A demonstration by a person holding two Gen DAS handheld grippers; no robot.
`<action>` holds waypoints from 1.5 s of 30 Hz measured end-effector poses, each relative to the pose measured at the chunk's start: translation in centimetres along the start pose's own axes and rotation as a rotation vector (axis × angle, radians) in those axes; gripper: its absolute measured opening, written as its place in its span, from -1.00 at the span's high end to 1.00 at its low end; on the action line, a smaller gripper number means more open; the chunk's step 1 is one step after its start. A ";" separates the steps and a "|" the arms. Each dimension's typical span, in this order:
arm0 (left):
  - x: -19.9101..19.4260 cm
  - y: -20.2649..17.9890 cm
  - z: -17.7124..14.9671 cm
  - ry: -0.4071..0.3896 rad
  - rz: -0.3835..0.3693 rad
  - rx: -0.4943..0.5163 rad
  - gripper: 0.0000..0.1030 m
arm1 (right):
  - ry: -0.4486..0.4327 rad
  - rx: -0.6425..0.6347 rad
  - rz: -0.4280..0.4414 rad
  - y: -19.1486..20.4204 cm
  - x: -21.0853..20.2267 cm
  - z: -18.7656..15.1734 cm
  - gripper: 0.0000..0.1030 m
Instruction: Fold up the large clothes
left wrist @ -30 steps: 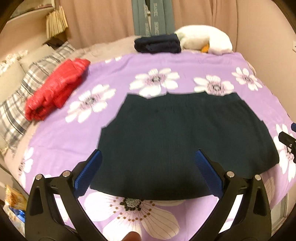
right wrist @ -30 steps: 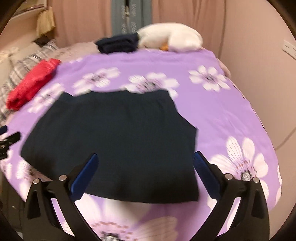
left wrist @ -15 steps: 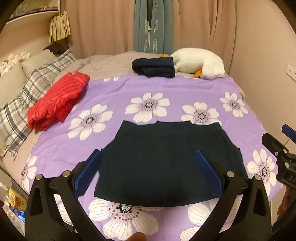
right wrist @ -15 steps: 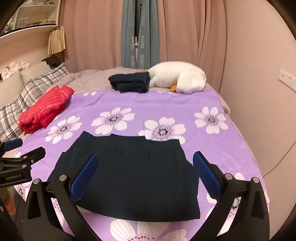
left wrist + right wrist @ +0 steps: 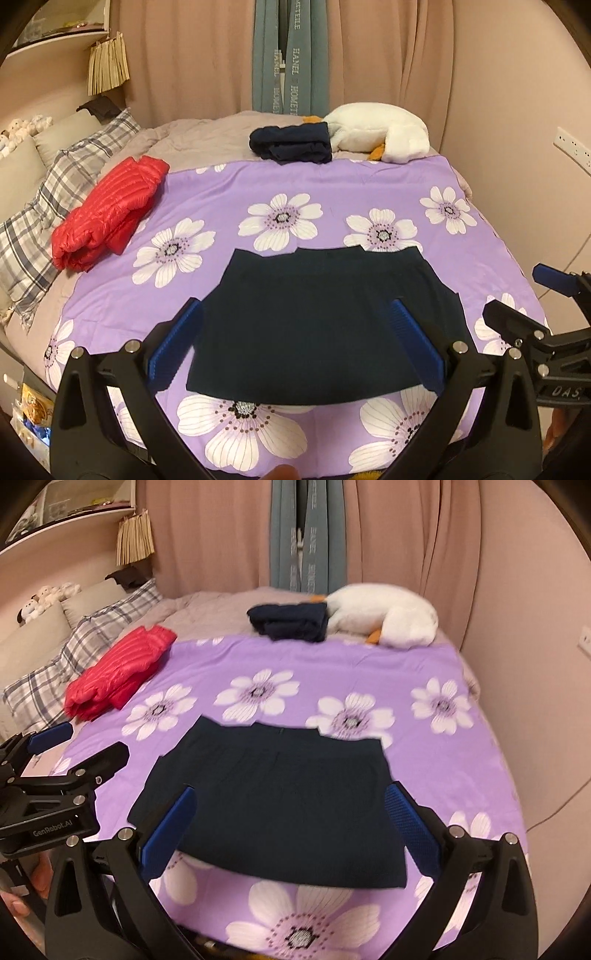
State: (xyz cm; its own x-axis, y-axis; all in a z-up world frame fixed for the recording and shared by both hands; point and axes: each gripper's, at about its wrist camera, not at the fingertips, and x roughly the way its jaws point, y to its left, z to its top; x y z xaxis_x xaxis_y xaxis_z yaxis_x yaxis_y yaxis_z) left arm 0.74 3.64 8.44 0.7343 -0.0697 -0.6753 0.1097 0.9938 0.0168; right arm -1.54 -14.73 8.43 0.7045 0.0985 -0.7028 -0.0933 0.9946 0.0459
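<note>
A dark navy garment (image 5: 317, 325) lies folded flat into a wide block on the purple flowered bedspread (image 5: 332, 192), near the bed's front edge; it also shows in the right wrist view (image 5: 280, 805). My left gripper (image 5: 295, 354) is open and empty, held back above the garment's near edge. My right gripper (image 5: 291, 834) is open and empty, also held back above the near edge. Each gripper shows in the other's view, the right (image 5: 546, 314) and the left (image 5: 62, 757), both open.
A folded red puffer jacket (image 5: 107, 210) lies at the left by plaid pillows (image 5: 44, 206). A folded dark garment (image 5: 291, 142) and a white plush goose (image 5: 380, 133) lie at the far end. A wall (image 5: 535, 110) runs along the right side.
Both grippers have pulled back and up from the dark garment, so the whole bed comes into view. The garment has stayed flat where it was.
</note>
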 end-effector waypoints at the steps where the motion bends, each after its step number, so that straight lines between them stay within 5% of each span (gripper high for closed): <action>1: 0.2 0.0 -0.2 0.009 -0.003 -0.005 -0.96 | 0.007 0.015 0.006 -0.2 0.2 -0.3 -0.97; 6: 1.4 0.2 -1.3 0.056 0.002 -0.017 -0.96 | 0.064 0.084 0.062 -0.9 1.8 -1.4 -0.97; 32: 5.4 0.8 -4.4 0.184 0.090 -0.015 -0.96 | 0.043 0.010 -0.078 -0.2 4.2 -3.4 -0.97; 45: 6.5 0.6 -5.0 0.207 0.087 -0.012 -0.96 | 0.088 0.055 -0.058 -0.6 5.5 -4.0 -0.97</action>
State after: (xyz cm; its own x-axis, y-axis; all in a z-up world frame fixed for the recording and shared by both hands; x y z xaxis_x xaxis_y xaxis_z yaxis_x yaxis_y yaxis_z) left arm 2.18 4.22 0.39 0.5872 0.0348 -0.8087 0.0431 0.9963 0.0741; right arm -0.44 -14.94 1.71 0.6429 0.0400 -0.7649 -0.0137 0.9991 0.0408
